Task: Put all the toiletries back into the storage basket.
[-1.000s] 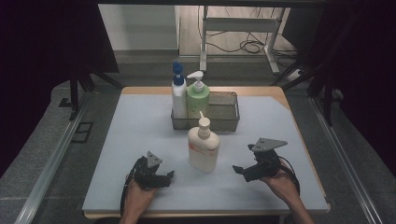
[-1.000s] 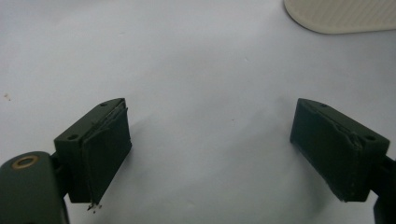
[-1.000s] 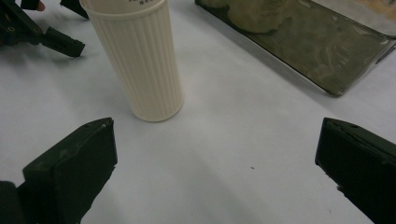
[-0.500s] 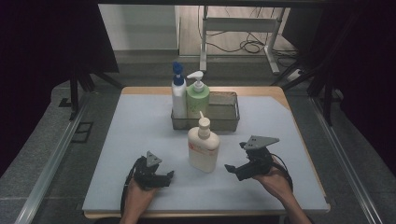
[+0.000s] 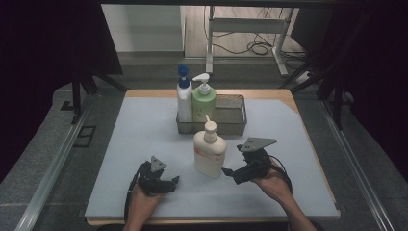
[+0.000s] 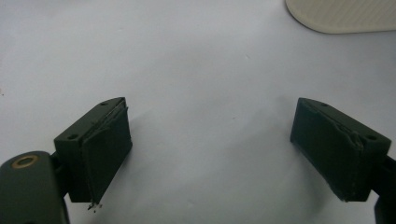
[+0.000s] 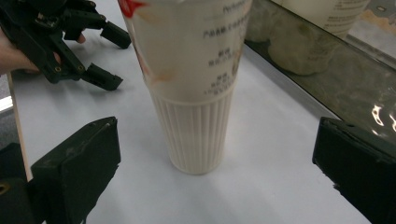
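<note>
A: The cream plastic pump bottle stands upright on the pale blue desk, just at six o'clock of the grey metal basket that holds a white bottle with a blue cap and a green pump bottle.

B: The right tongs sit at the bottle's three o'clock, spread wide and holding nothing, with the ribbed base between them in the right gripper view.

A: And the left tongs?

B: Open and empty too, at its eight o'clock. The right tongs should probably close level across the ribbed lower body, squarely centred, so the tall bottle doesn't tip.
</note>
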